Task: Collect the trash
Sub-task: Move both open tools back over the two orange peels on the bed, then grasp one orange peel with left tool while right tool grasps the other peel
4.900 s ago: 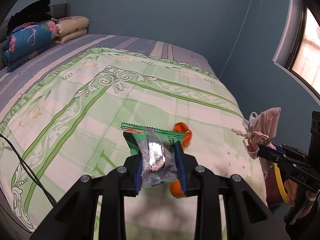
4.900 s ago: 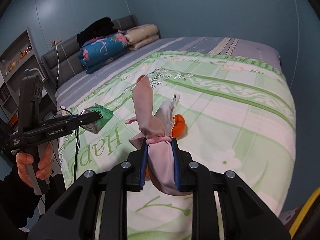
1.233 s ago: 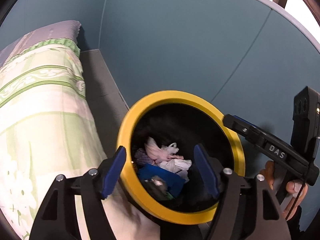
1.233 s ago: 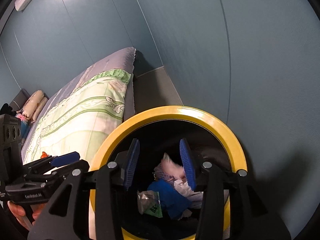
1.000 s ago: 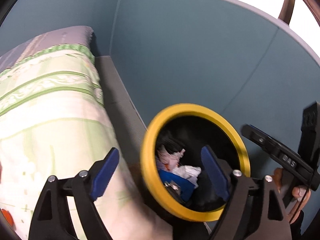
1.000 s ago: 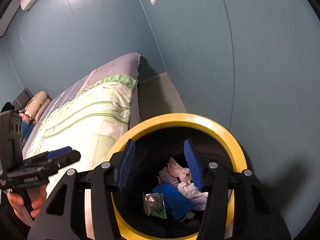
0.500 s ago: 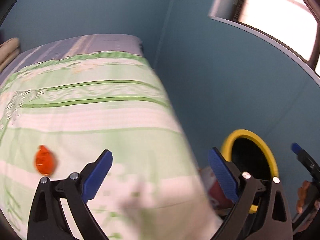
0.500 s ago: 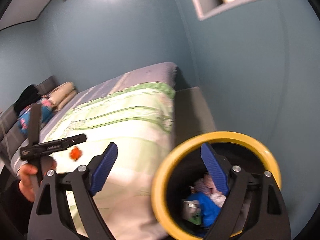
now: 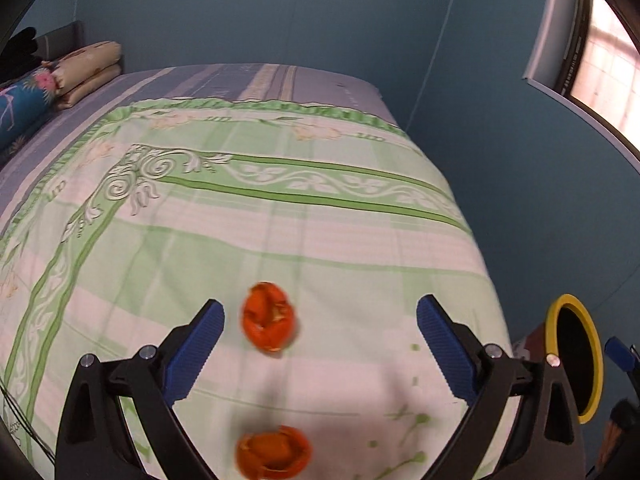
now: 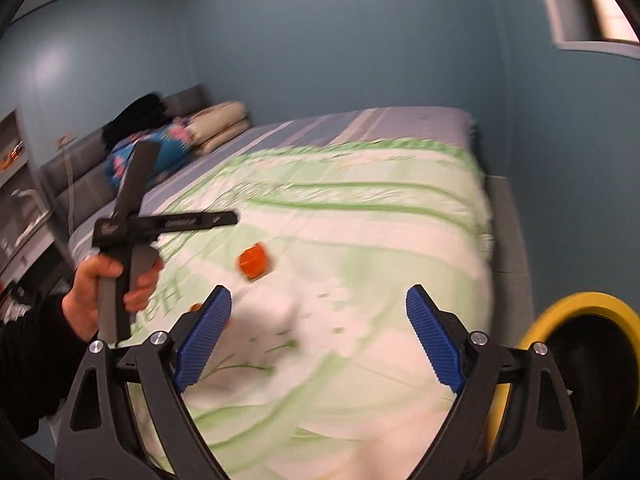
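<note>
Teal walls [image 9: 300, 12] enclose a bedroom where a bed wears a pale green and white floral quilt [image 9: 280, 208] over a striped lilac sheet [image 9: 224, 82]. Folded cream bedding [image 9: 86, 66] and a blue flowered pillow [image 9: 20, 104] sit at the headboard end, and a bright window [image 9: 600, 64] shows at the upper right of the left wrist view.

Two pieces of orange fruit peel lie on the quilt near its foot. The farther peel [image 9: 269, 317] sits between the spread tips of the left gripper [image 9: 318, 334], touching neither blue ribbed pad; the nearer peel [image 9: 274, 454] lies close under the tool's frame. Those jaws stand wide apart and hold nothing.

The right gripper [image 10: 320, 330] also has its jaws wide apart, with only blurred quilt between them. In its view a hand [image 10: 104, 294] in a dark sleeve grips the left tool's handle above the bed, and an orange peel [image 10: 254, 265] lies just beyond it.

A black bin with a yellow rim [image 9: 576, 360] stands on the floor beside the bed's foot, at the right edge of both views [image 10: 576, 344].
</note>
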Available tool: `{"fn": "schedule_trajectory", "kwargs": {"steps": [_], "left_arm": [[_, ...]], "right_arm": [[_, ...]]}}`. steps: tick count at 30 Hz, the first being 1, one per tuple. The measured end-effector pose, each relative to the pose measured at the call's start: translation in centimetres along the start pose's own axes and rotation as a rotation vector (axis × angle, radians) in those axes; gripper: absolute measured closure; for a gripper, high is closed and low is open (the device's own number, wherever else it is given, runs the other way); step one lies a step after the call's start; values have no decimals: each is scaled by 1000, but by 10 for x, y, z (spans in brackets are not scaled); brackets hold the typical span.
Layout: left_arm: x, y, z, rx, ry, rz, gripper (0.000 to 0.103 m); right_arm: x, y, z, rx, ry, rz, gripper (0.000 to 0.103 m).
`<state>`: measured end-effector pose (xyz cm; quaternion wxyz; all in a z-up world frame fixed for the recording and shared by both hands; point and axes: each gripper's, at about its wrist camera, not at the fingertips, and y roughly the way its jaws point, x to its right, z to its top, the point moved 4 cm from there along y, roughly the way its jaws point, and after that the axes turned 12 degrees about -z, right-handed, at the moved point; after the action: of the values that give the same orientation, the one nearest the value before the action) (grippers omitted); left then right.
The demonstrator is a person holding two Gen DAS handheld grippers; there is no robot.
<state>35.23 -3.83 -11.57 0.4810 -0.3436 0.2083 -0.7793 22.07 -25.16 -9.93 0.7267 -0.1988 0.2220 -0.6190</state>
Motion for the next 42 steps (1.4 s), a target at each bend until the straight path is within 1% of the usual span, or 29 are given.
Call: {"fn": "schedule_trajectory", "kwargs": {"steps": [6, 9, 13, 16, 17, 23, 25, 29, 33, 35, 36, 38, 39, 40, 41, 42], "left_arm": [[-34, -1, -5, -12, -21, 8, 9], [-47, 5, -10, -23, -24, 2, 9], [-59, 16, -18, -43, -40, -30, 9], [-61, 24, -23, -56, -20, -36, 9], [-61, 27, -24, -60, -13, -34, 9], [-64, 43, -25, -75, -5, -50, 9], [-67, 49, -24, -81, -3, -44, 9], [-72, 59, -22, -89, -13, -60, 9], [-71, 70, -21, -105, 1, -81, 9], [-69, 77, -20, -118, 21, -71, 9], [-68, 81, -20, -125, 28, -65, 11], [-68, 87, -20, -138, 41, -54, 21], [-68, 90, -20, -156, 40, -63, 31], [-68, 92, -21, -169, 38, -78, 39], [-68, 96, -22, -191, 36, -103, 42], [-68, 99, -23, -202, 40, -113, 49]], "right_arm": [[-62, 42, -14, -63, -79, 106, 18], [-89, 60, -22, -83, -117, 137, 18], [-126, 84, -34, -110, -158, 180, 18], [-147, 101, -44, -136, -178, 204, 18], [-154, 108, -47, -142, -193, 198, 18], [-179, 137, -64, -179, -239, 175, 18], [-182, 144, -67, -191, -241, 175, 18], [-187, 155, -71, -210, -244, 177, 18], [-187, 166, -69, -220, -235, 172, 19], [-187, 169, -68, -227, -234, 172, 20], [-187, 172, -68, -235, -233, 168, 21], [-187, 176, -68, -247, -228, 171, 24], [-187, 178, -68, -257, -227, 177, 28], [-187, 180, -69, -264, -229, 176, 31], [-187, 181, -70, -268, -234, 173, 34], [-187, 182, -71, -276, -235, 179, 38]]}}
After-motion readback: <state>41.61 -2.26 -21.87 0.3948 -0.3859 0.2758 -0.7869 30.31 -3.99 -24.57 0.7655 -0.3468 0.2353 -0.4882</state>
